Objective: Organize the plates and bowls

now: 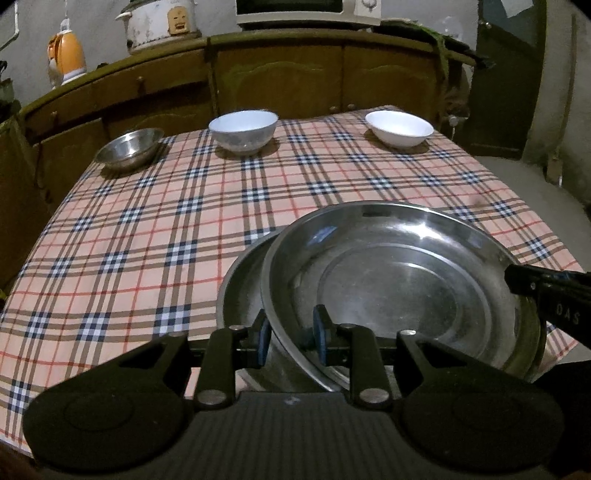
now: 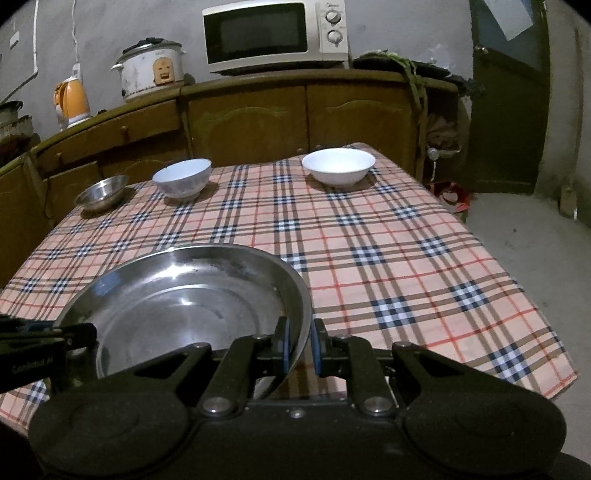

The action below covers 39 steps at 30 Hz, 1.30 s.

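A: Where is the steel plate (image 1: 399, 280) sitting?

B: At the near edge of the checked tablecloth (image 1: 155, 221), tilted, hollow side up. It's round, so it has no long axis; its raised side is toward the left gripper. Under it lies a second steel plate (image 1: 240, 291), showing as a crescent on the left.

A: And the jaws?

B: The left gripper (image 1: 291, 336) is narrowed onto the top plate's near-left rim, blue pads (image 1: 263, 339) on either side of the metal. The right gripper (image 2: 300, 341) pinches the opposite rim the same way, nearly closed. From the left wrist view its black tip reaches in over the right edge.

A: What's beyond?

B: Along the far edge of the cloth, well apart from the plates: a small steel bowl (image 1: 129, 147) on the left, a white patterned bowl (image 1: 243, 131) in the middle, a plain white bowl (image 1: 399, 128) on the right. Behind them a wooden cabinet (image 2: 251, 122) carries a microwave (image 2: 275, 35), a rice cooker (image 2: 151, 70) and an orange kettle (image 2: 72, 101).
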{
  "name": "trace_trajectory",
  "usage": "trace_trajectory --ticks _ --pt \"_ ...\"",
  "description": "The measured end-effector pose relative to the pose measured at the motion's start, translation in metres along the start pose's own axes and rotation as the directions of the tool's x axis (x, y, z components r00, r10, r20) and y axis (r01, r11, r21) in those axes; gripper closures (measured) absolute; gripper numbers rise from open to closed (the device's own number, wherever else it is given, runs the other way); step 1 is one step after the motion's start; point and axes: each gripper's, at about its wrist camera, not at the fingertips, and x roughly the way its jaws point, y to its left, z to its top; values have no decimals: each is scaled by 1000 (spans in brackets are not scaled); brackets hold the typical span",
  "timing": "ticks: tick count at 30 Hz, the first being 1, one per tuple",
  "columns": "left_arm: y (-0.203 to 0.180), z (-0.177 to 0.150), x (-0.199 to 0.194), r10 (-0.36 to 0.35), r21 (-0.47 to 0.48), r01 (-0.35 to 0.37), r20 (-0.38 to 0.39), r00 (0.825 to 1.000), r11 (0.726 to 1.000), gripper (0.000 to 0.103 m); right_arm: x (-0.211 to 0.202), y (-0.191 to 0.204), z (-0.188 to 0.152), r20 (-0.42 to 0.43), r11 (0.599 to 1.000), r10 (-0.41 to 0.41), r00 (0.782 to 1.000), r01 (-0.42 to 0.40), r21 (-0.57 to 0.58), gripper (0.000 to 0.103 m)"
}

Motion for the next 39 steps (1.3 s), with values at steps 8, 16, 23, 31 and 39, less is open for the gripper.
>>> trace_trajectory --ticks 8,16,23,31,39 --pt "13 -1 11 18 -23 -18 -28 999 1000 79 16 13 -2 -23 1000 15 1000 -15 -25 86" --pt "27 -2 23 27 -54 -30 -53 998 998 79 31 26 -1 -44 998 29 999 -32 -52 85" --pt "33 -3 31 33 -62 -36 -55 998 997 78 40 33 -1 -58 997 35 998 -39 -65 85" --pt "30 -4 34 60 -18 -61 -30 998 998 77 46 34 -3 -77 997 41 996 -46 -62 84" --pt "29 -4 36 74 -4 -75 -21 997 997 77 50 34 -3 -83 997 44 996 -49 -59 84"
